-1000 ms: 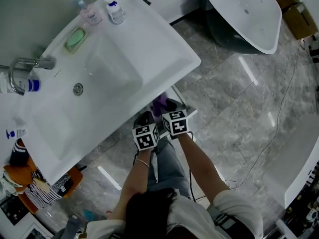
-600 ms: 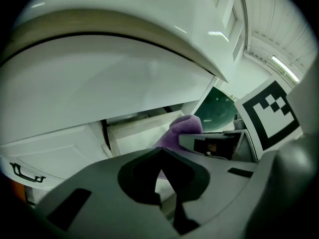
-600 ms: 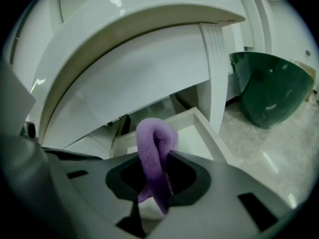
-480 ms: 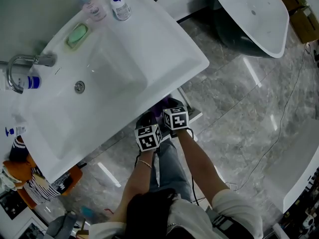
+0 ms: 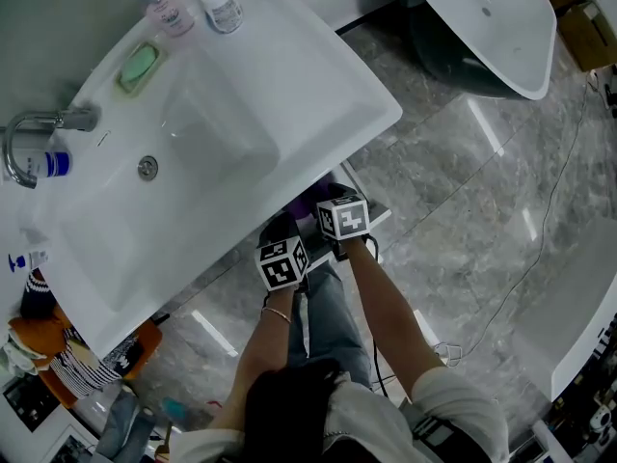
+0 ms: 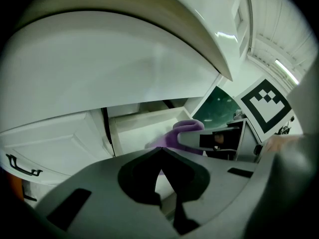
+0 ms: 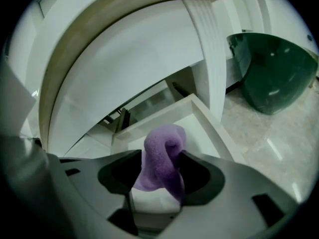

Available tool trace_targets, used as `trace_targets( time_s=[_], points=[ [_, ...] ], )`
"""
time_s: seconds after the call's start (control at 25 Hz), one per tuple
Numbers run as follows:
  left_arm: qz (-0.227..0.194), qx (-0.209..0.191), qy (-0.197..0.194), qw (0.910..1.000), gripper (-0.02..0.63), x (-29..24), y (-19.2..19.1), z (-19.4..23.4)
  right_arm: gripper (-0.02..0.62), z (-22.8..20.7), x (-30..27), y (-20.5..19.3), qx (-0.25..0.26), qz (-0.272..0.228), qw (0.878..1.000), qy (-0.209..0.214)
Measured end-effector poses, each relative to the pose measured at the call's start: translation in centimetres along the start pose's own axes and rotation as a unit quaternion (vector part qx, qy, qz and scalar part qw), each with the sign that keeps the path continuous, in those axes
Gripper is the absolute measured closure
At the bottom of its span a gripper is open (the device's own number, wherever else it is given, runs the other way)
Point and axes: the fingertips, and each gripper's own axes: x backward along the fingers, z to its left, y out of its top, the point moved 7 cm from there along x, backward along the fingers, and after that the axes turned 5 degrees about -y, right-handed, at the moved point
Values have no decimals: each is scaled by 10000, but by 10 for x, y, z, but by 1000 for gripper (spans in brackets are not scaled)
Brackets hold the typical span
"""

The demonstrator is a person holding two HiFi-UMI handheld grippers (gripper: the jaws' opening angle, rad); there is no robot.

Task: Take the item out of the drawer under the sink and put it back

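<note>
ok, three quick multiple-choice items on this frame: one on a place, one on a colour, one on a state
1. Where is the purple sponge? A in the sink basin; B between the right tool's jaws; C on the floor.
2. The soap on the sink rim is: A green; B red; C black.
3. The drawer under the sink is: A shut; B open; C lying on the floor.
Key: 1 B, it hangs between the opening jaws, over the drawer. 2 A, pale green in the head view. 3 B, both gripper views look into it.
</note>
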Motion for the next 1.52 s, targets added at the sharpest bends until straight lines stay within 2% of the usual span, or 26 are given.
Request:
trace_targets(
  time_s=[0.28, 0.52, 0.84, 1.04, 1.32, 1.52],
  points=[
    [66, -101, -67, 9999, 603, 5, 1, -4, 288, -3, 11, 5, -143, -174, 9997, -65],
    [-50, -153, -187, 9997, 603, 16, 8, -12, 276, -1, 27, 4, -274, -369, 9987, -202],
    [-186, -452, -453, 9978, 603, 39, 22, -30, 276, 10, 80, 14, -201, -970, 9948, -230],
    [-432, -570, -663, 9952, 603, 60, 40, -43, 278, 27, 111, 17, -107, -1137, 9933, -177],
    [-781, -872, -1000, 9881, 603, 98, 68, -74, 278, 56, 170, 20, -332, -1651, 9856, -155],
    [-1050, -1013, -1198, 9820, 603, 125, 85, -89, 281, 70, 206, 35, -56, -1935, 9807, -268]
  ],
)
